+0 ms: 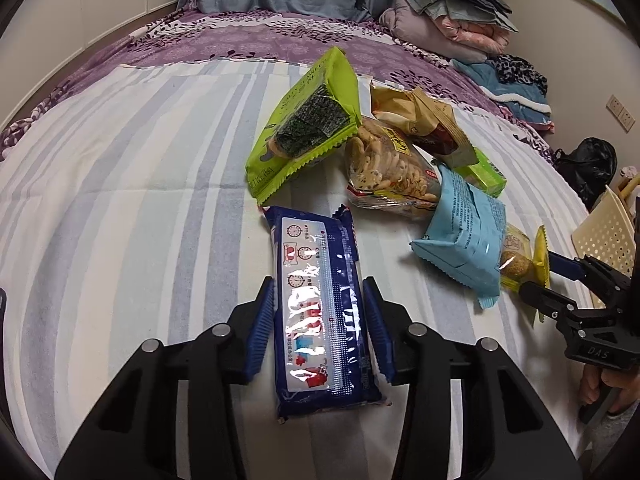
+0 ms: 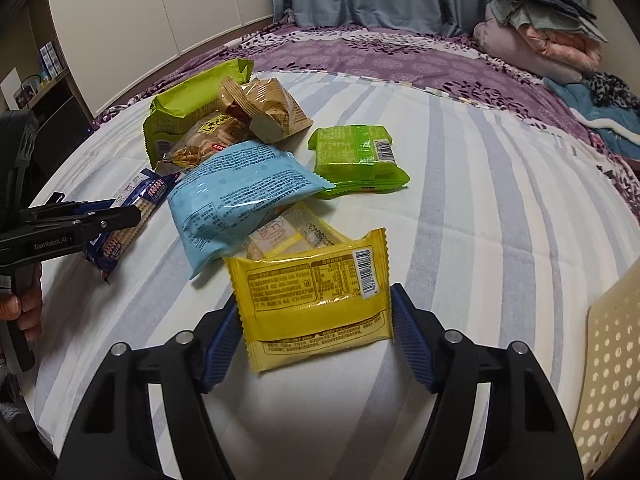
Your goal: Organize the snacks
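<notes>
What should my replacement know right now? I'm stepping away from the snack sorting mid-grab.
Left gripper: shut on the dark blue cracker pack, which lies on the striped sheet.
Right gripper: jaws astride the yellow packet; grip not clearly made.
Still piled: light blue bag, two green packs, a tan bag, a clear biscuit bag.
Perforated cream basket sits at the right edge.
Done: nothing visibly sorted. Left: every packet.

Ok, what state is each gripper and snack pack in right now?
left gripper: shut on the dark blue cracker pack.
right gripper: pads at the yellow packet sides, grip unclear.
light blue bag: lying partly over the yellow packet.
small green pack: lying alone, sealed.
</notes>
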